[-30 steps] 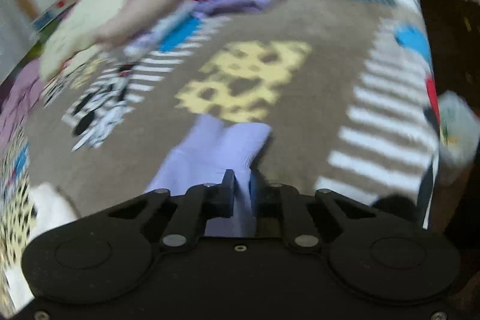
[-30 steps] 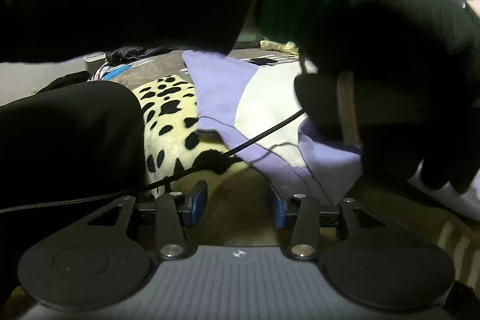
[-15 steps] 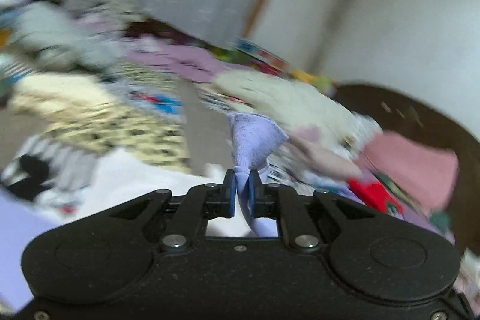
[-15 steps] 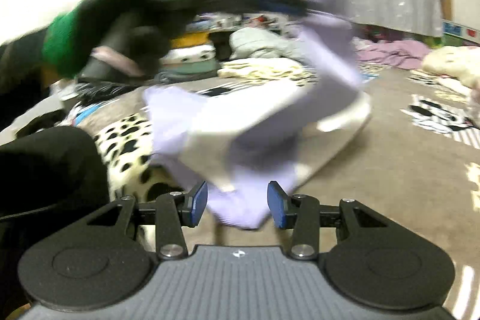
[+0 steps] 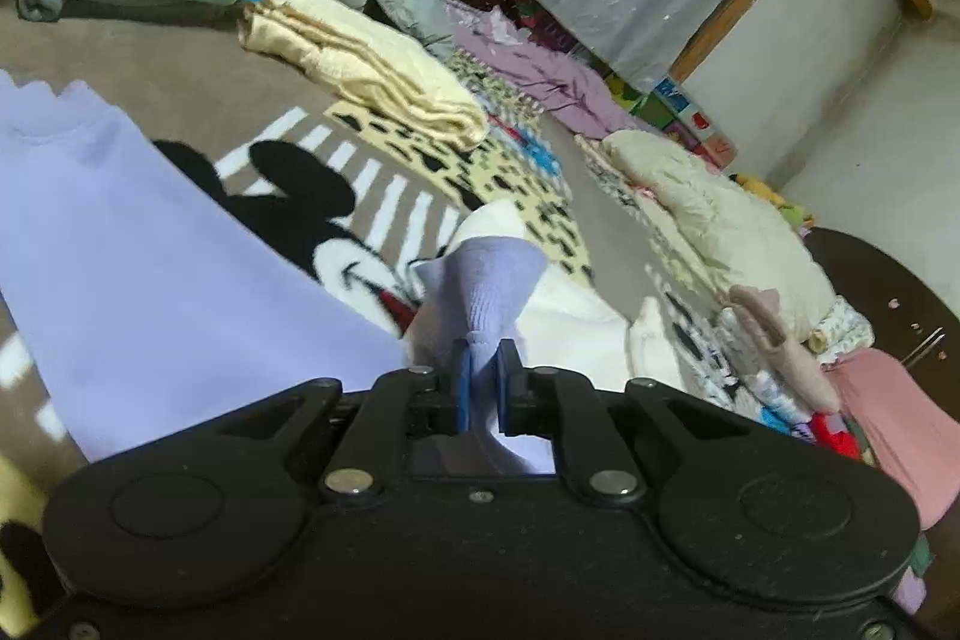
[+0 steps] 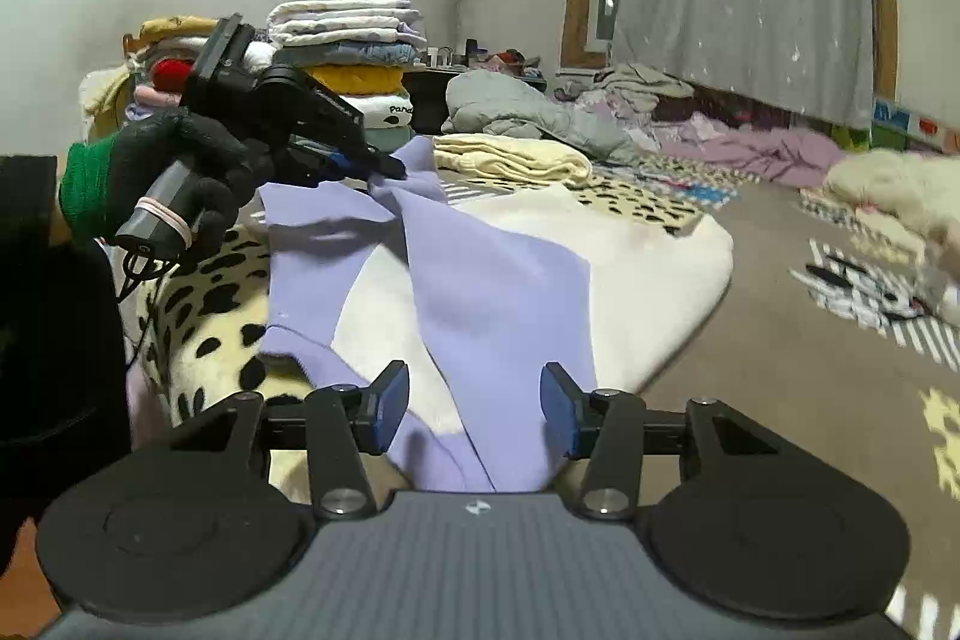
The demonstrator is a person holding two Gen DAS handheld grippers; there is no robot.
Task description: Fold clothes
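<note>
Left wrist view: we see left gripper (image 5: 483, 379) with jaws pinching ribbed cuff of lilac-and-cream sweatshirt (image 5: 144, 280), lifted above cartoon-mouse blanket (image 5: 312, 214); folded cream stack (image 5: 366, 70) lies beyond

Right wrist view: we see right gripper (image 6: 474, 409) with jaws spread, sweatshirt sleeve (image 6: 498, 298) between them, ungripped; gloved left hand (image 6: 174, 166) holds other gripper, raising cuff; sweatshirt body drapes over leopard-print cushion (image 6: 198, 304)

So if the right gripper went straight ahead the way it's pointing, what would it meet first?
Probably the lilac sleeve of the sweatshirt, which already runs between the open right gripper and on ahead; beyond it lies the cream body. Depth is uncertain.
</note>
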